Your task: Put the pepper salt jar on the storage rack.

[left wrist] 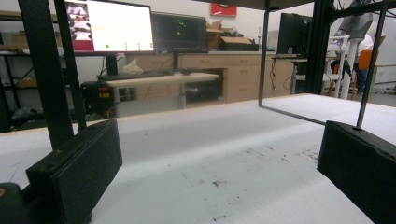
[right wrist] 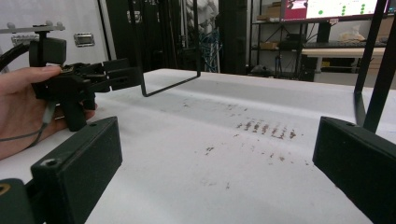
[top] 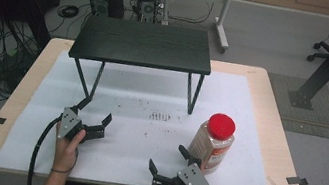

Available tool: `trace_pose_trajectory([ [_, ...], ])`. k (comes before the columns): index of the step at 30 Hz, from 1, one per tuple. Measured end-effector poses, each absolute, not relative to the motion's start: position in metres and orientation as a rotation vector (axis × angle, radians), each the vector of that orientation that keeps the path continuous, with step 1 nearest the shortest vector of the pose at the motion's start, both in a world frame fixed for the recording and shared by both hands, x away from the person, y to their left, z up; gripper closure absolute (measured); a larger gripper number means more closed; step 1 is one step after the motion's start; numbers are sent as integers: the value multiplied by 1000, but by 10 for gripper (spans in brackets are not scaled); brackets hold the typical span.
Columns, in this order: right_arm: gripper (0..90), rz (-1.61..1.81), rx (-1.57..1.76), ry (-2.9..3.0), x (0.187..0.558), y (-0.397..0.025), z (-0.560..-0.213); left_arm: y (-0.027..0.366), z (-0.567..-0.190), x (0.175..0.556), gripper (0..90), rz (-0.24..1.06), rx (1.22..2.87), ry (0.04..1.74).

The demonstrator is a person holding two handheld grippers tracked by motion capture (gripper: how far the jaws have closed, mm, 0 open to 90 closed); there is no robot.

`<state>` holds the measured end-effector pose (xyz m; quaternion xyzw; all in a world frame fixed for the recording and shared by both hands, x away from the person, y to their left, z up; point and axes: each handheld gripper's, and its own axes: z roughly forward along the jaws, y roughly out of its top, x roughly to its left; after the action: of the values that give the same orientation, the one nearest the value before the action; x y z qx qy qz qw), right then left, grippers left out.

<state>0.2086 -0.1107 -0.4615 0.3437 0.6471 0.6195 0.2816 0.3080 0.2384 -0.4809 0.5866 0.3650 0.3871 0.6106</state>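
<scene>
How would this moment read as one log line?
left gripper: open, empty | right gripper: open, empty, beside jar | jar: upright, red lid on

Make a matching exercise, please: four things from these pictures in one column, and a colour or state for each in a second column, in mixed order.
1. jar lid
2. small table
3. left gripper
4. paper sheet

a. white with dark specks
b. red
c. open, holding nothing
d. black, on thin legs

Pairs: 1-b, 2-d, 3-c, 4-a
</scene>
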Motion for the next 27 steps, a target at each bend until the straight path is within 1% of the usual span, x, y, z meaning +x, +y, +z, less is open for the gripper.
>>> trace_pose_trajectory([
  [17, 16, 1652, 925, 1719, 188, -125, -451, 238, -481, 308, 2, 899, 1354, 840],
  [27, 16, 1630, 940, 1710, 176, -141, -449, 238, -481, 308, 2, 901, 1354, 840],
])
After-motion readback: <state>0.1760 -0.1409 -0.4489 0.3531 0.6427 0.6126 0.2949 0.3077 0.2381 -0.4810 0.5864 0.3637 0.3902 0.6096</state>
